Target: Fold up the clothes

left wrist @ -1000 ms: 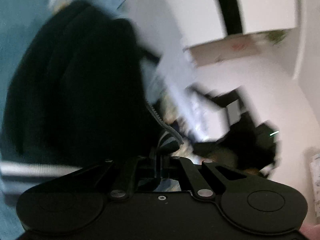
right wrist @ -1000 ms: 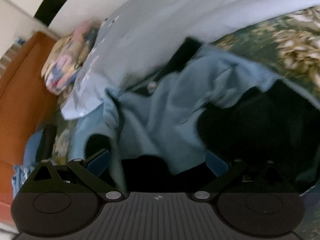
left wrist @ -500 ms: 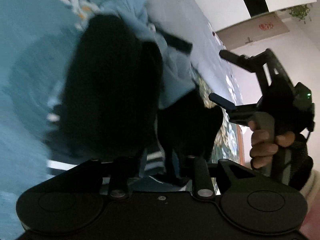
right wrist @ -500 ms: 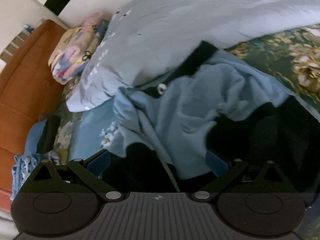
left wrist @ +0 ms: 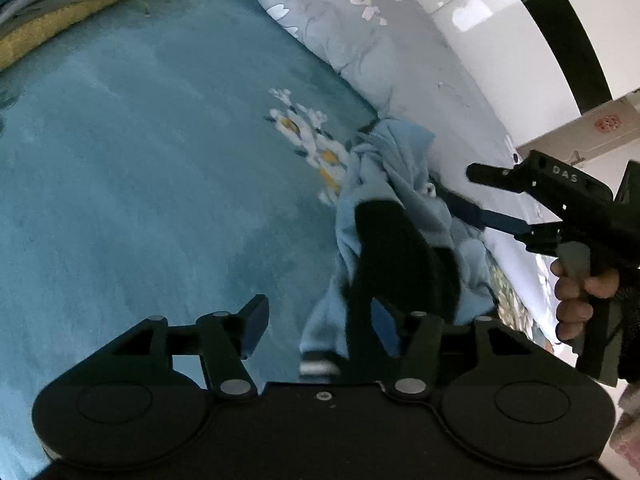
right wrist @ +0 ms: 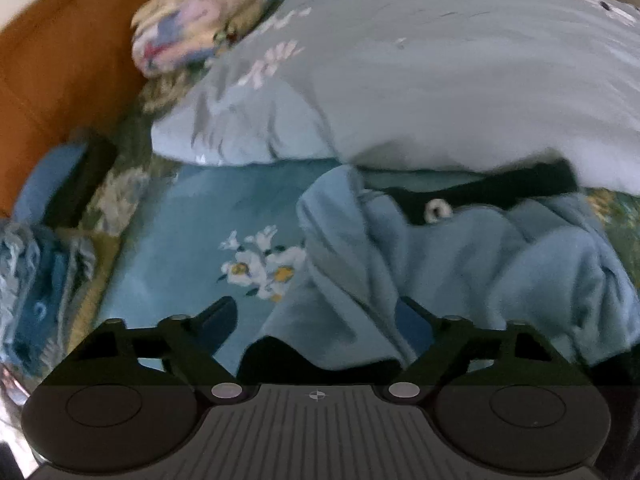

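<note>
A crumpled light blue garment (left wrist: 394, 160) (right wrist: 500, 248) lies on the teal bedspread (left wrist: 140, 180) beside the duvet. A black garment (left wrist: 400, 252) is draped over it. My left gripper (left wrist: 318, 316) hovers just above the near end of both. Its jaws are opening, with loose cloth between them by the right finger and nothing pressed. My right gripper (right wrist: 318, 316) hangs over the blue garment's left edge. Its jaws are closing, with blue cloth between them, and the left finger is clear of it. In the left wrist view a hand (left wrist: 580, 292) holds the right gripper (left wrist: 476, 196).
A grey-blue duvet (right wrist: 440, 80) is bunched along the far side. A floral pillow (right wrist: 192, 32) leans on the orange headboard (right wrist: 60, 60). Blue and yellow textiles (right wrist: 40, 280) (left wrist: 60, 0) are piled at the bed's end. A black strap with a white ring (right wrist: 438, 210) lies under the duvet's edge.
My left gripper let go of the black garment, widened and drew back; the garment dropped onto the blue one. My right gripper swung left over the blue garment and its jaws narrowed.
</note>
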Tool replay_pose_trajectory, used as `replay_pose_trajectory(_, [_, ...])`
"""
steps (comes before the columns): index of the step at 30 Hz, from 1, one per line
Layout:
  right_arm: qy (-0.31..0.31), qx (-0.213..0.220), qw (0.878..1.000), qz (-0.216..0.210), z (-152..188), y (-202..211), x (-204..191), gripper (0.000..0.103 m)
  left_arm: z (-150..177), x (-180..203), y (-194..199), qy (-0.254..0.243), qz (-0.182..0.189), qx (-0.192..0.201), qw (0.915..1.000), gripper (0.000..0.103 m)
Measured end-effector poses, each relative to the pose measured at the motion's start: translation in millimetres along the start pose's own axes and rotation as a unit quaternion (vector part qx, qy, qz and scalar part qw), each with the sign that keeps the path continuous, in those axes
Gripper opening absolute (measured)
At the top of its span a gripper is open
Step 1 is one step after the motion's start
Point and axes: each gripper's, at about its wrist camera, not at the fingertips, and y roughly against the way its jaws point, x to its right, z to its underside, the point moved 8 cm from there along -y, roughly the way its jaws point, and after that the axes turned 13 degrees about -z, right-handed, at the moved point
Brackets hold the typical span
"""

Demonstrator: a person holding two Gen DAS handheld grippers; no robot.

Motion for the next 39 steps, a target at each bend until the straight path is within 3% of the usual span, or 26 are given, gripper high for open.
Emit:
replay_pose_trajectory(3, [0.035, -0.026, 0.999, 0.033, -7, -23, -11, 0.077, -12, 0, -6, 0.000, 0.012, -0.006, 0.9999, 0.055])
replay_pose_trajectory(6, [0.070, -0.045, 0.994, 0.068, -15, -44, -15, 0.075, -18, 0, -7, -0.005, 0.032, -0.005, 0.9995, 0.062])
replay_pose_trajectory(11, [0.105, -0.084, 0.986, 0.099, -15, -82, -14, 0.061, -19, -8, -17, 0.005, 0.038, -0.013, 0.9992, 0.063])
replay_pose_trajectory(16, [0.149, -0.113, 0.974, 0.125, -14, -108, -13, 0.039, -21, -30, -26, 0.037, 0.033, -0.030, 0.9983, 0.063])
replay_pose_trajectory(23, [0.219, -0.136, 0.948, 0.188, -19, -129, -9, 0.031, -21, -48, -27, 0.063, 0.024, -0.034, 0.9972, 0.064])
replay_pose_trajectory(29, [0.246, -0.154, 0.935, 0.205, -16, -137, -3, 0.018, -14, -51, -31, 0.077, 0.015, -0.044, 0.9960, 0.065])
replay_pose_trajectory(32, [0.218, -0.128, 0.948, 0.192, -24, -128, 1, 0.010, -13, -51, -31, 0.086, 0.009, -0.043, 0.9953, 0.065])
replay_pose_trajectory(36, [0.112, -0.074, 0.982, 0.129, -40, -101, 14, 0.007, -14, -44, -32, 0.092, 0.009, -0.040, 0.9949, 0.066])
replay_pose_trajectory(39, [0.042, -0.025, 0.995, 0.083, -51, -73, 30, 0.007, -12, -34, -35, 0.086, 0.004, -0.038, 0.9956, 0.068])
